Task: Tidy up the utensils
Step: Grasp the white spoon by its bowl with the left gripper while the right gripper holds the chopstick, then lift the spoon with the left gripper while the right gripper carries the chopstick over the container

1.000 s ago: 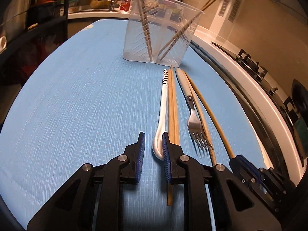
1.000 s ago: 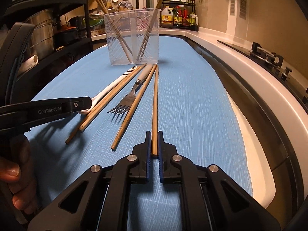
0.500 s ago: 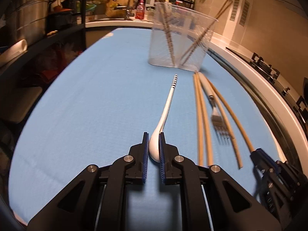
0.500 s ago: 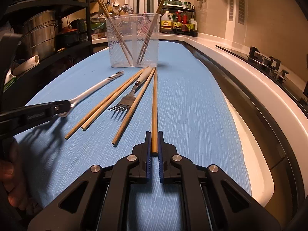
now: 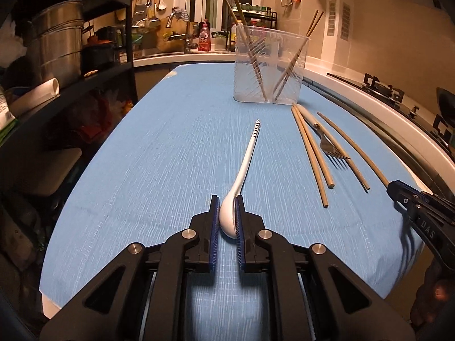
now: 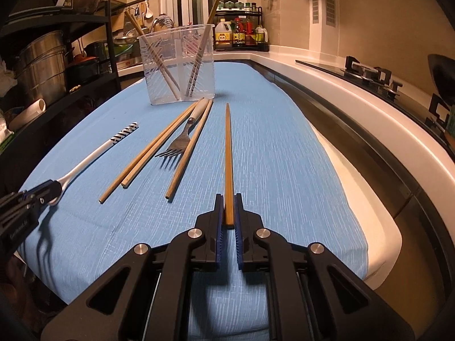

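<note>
Blue cloth (image 5: 170,170); left tongs (image 5: 227,213) pinch spoon (image 5: 244,164), right tongs (image 6: 229,213) chopstick (image 6: 228,153).

The left gripper (image 5: 227,213) is clamped on the bowl of a white spoon (image 5: 244,170), whose striped handle tip points toward 12 o'clock over the blue cloth (image 5: 159,170). At 1 o'clock stands a clear container (image 5: 270,68) holding chopsticks. At 2 o'clock lie loose chopsticks (image 5: 311,153) and a fork (image 5: 327,140). At 3 o'clock the right gripper (image 5: 398,190) seems to pinch a chopstick (image 5: 352,147) end, though blur obscures this.
</note>
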Demonstrator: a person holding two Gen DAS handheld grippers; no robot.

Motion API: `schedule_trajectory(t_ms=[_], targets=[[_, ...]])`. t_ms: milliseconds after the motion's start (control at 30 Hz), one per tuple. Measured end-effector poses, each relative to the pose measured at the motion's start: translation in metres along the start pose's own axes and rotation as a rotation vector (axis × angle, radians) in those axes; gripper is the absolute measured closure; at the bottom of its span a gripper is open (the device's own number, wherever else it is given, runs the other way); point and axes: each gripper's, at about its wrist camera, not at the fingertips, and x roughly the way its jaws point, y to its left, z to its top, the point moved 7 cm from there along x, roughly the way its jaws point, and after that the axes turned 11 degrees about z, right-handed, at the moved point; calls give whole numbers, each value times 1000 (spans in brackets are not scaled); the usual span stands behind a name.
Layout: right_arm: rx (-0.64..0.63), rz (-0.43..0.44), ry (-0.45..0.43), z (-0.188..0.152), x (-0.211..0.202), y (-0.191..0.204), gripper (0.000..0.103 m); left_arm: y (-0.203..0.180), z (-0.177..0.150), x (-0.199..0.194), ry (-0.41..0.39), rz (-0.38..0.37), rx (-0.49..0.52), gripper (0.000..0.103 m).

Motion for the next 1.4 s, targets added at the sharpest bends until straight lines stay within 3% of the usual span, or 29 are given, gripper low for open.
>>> schedule_trajectory(t_ms=[433, 1400], targets=[[0, 7, -15, 0, 3, 1, 94, -5, -2, 5, -13, -15, 12, 87], [-88, -5, -16, -1, 0, 4, 97, -14, -1, 2, -39, -27, 49, 90]])
